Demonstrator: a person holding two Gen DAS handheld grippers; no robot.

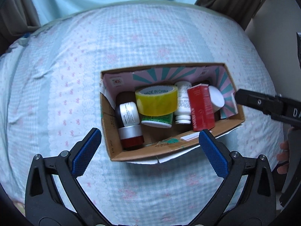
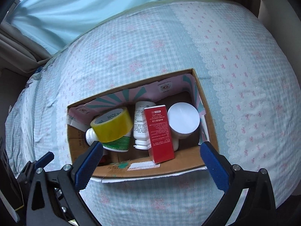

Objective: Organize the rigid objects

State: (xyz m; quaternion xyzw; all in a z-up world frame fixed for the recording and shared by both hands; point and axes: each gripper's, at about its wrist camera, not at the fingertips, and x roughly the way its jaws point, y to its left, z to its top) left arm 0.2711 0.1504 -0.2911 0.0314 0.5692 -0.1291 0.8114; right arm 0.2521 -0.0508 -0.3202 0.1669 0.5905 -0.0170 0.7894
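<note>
1. Cardboard box (image 1: 131,153) sits on the checked bedsheet (image 1: 56,75), just ahead of both my grippers.
2. My left gripper (image 1: 150,137) is spread wide and empty, poised over the box's near wall.
3. My right gripper (image 2: 151,148) is likewise spread wide, holding nothing, above the same near edge.
4. Inside, a yellow tape roll (image 1: 156,101) rests on a green-labelled jar (image 1: 157,121).
5. A white bottle (image 1: 182,103) lies beside a red carton (image 1: 202,109), with a white-lidded jar (image 2: 183,120) at the box's right end.
6. A silver-capped jar (image 1: 129,120) occupies the left end.
</note>
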